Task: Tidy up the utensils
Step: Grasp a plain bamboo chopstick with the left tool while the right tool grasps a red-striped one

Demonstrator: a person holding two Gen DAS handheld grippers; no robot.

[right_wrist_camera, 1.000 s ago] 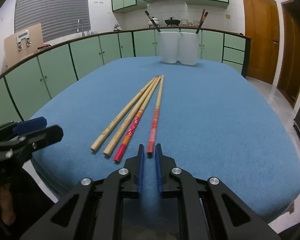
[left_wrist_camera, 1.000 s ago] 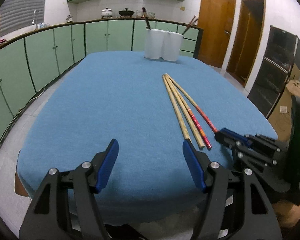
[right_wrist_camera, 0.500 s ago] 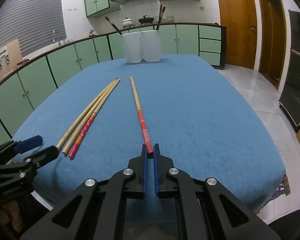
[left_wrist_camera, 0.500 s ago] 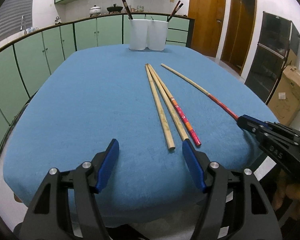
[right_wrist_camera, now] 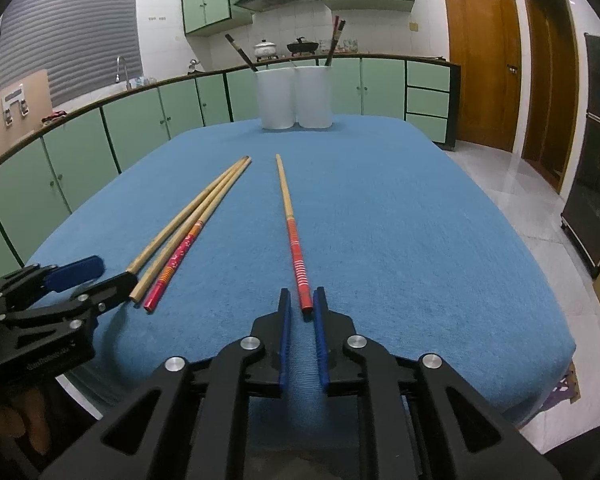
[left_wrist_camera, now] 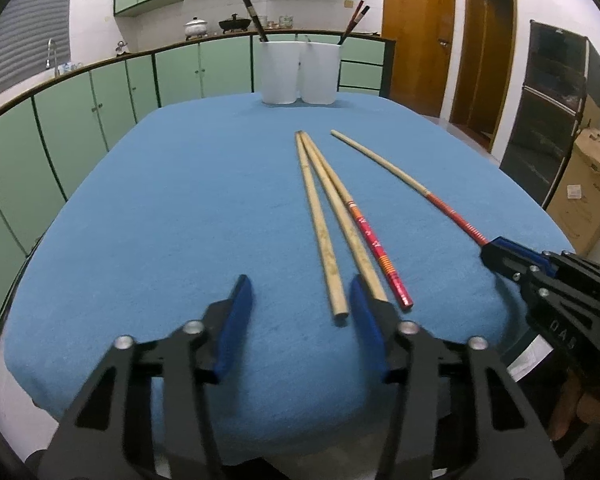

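Since half a second ago: right gripper [right_wrist_camera: 301, 310] has parted its fingers a little, so a narrow gap shows around the red end of the red-handled chopstick [right_wrist_camera: 293, 236], where before the pads sat tight on it. Left gripper [left_wrist_camera: 300, 304] has closed in on the bundle; the plain chopstick's near end was ahead of the fingers, now it sits between them.

Right gripper: fingers slightly apart, red tip between the pads, just inside the fingertips. Cannot tell if either pad touches it. Stick runs straight ahead from the gripper, lying on the blue tablecloth [right_wrist_camera: 420, 240], bare wood end pointing at the two white holders [right_wrist_camera: 296, 94] far ahead.

Left gripper: fingers spread wide, holding nothing. Plain chopstick [left_wrist_camera: 320, 232] ends between the fingers, close to the right pad. Second plain chopstick [left_wrist_camera: 346, 224] disappears behind the right finger. Red patterned chopstick [left_wrist_camera: 374, 246] ends just outside the right finger. All three lie side by side and converge far ahead.

The single stick lies well to the right of the left gripper, apart from the bundle. From the right wrist view, the bundle is ahead-left, next to the left gripper.

Holders stand touching each other at the far table edge, each with dark chopsticks sticking out.
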